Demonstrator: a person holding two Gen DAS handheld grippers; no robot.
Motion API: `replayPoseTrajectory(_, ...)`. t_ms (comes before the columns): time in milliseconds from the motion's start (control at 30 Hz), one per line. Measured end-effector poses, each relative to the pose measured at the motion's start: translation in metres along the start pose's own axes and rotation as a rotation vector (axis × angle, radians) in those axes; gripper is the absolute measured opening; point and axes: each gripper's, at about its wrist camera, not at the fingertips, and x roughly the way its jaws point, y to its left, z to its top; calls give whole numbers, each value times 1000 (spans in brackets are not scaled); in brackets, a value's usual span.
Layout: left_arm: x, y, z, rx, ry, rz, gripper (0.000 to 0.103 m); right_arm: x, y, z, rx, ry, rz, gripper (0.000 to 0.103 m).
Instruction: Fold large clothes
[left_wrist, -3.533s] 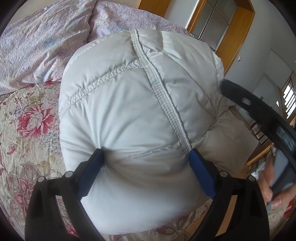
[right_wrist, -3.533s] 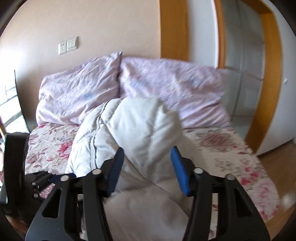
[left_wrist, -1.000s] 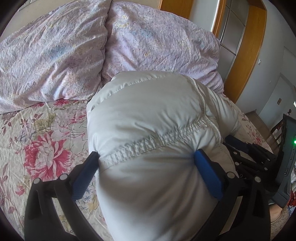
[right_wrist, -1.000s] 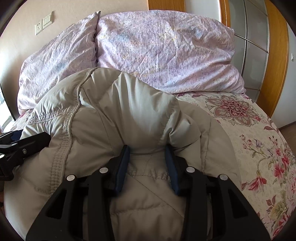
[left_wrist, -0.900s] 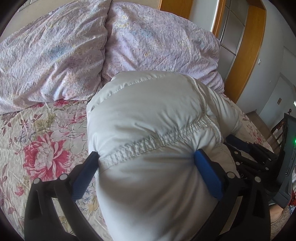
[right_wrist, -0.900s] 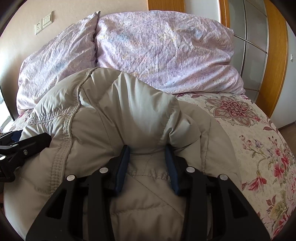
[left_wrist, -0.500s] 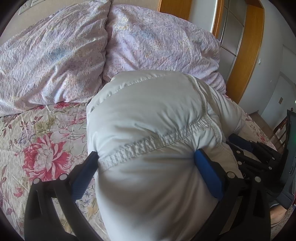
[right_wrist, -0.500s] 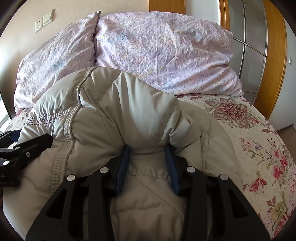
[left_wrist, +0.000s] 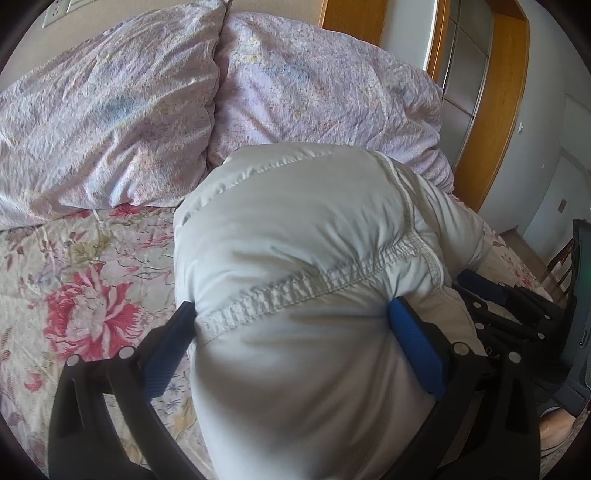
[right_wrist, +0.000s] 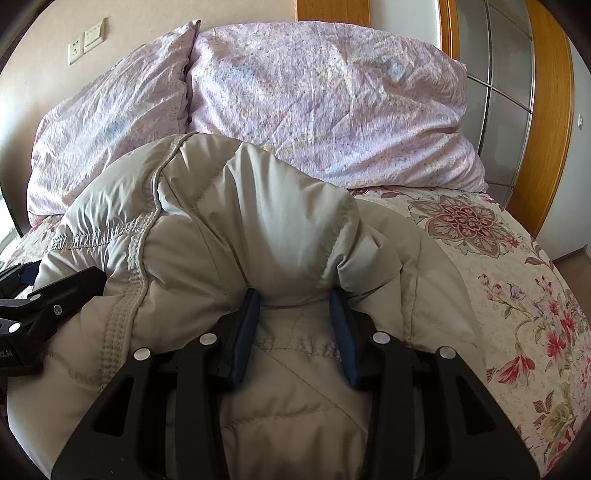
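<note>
A: Left gripper (left_wrist: 291, 325) clamped wide on a thick bulge of the padded jacket (left_wrist: 306, 258), blue pads pressing in from both sides. Right gripper (right_wrist: 295, 314) pinched narrower on another fold of the same jacket (right_wrist: 258, 229), fabric puffing up above the pads.

B: Jacket bunched up between the two, its far part over the floral bedspread (left_wrist: 74, 288), near the pillows (left_wrist: 110, 110) but apparently not on them. Lower part hidden under the fingers.

A: Biggest risk, probably: slick, puffy shell sliding out of the left pads. Only a rounded bulge held there, no hem or seam edge.

B: Also uneven laying down. With the grippers this close together, likely a lump rather than a flat fold, with air trapped in the padding.

A: Possible snag too: right gripper's frame just beside the left one's fingers, little clearance for crossing over.

B: Room otherwise decent. Open bedspread to the left of the jacket, more to the right (right_wrist: 517, 295) toward the bed's edge. Pillows ahead as the far limit; wardrobe door (right_wrist: 509, 110) beyond, well clear.

A: Bed edge on the right worth watching, in case of a sleeve spilling over.
</note>
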Motion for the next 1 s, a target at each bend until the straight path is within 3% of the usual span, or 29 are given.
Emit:
replayPoseTrajectory(133, -19, 3, 7, 4, 9, 13, 101, -16, -7, 18, 25, 99, 17, 42)
replayPoseTrajectory(267, -42, 14, 23, 9, -51, 56, 101, -46, -26, 36, 138, 48, 79, 42)
replayPoseTrajectory(333, -41, 17, 31, 1, -41, 52, 101, -51, -24, 45, 130, 29, 85, 42)
replayPoseTrajectory(600, -7, 10, 34, 8, 12, 42, 101, -16, -1, 51, -4, 44, 7, 42)
replayPoseTrajectory(1000, 18, -5, 27, 66, 27, 91, 101, 12, -11, 28, 31, 40, 24, 41)
